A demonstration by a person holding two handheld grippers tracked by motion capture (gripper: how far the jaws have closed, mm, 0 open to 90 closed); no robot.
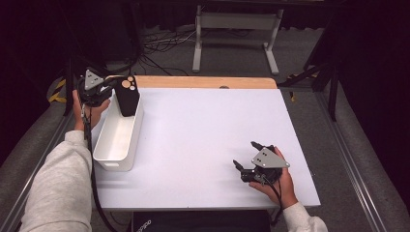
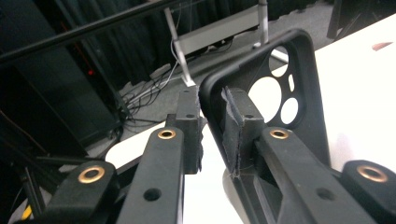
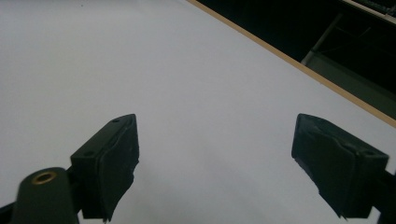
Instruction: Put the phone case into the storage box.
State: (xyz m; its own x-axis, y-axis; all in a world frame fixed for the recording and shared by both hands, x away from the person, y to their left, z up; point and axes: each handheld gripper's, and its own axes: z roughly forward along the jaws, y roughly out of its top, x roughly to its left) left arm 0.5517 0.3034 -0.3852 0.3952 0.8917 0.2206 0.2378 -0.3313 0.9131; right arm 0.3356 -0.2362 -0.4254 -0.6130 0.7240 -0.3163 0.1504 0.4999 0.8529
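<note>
My left gripper [image 2: 212,109] was clamped on the edge of a black phone case [image 2: 275,93], one pad on each side of its rim. In the high view that gripper [image 1: 116,84] held the case [image 1: 128,95] upright over the far end of a white bin [image 1: 112,155], its lower end down inside the bin and its camera cutouts at the top. The bin sat at the left edge of the white counter [image 1: 203,140]. My right gripper [image 1: 245,155] rested near the counter's front right corner, well apart from the case. Its jaws stood wide with nothing between them, just bare counter [image 3: 196,93] ahead.
</note>
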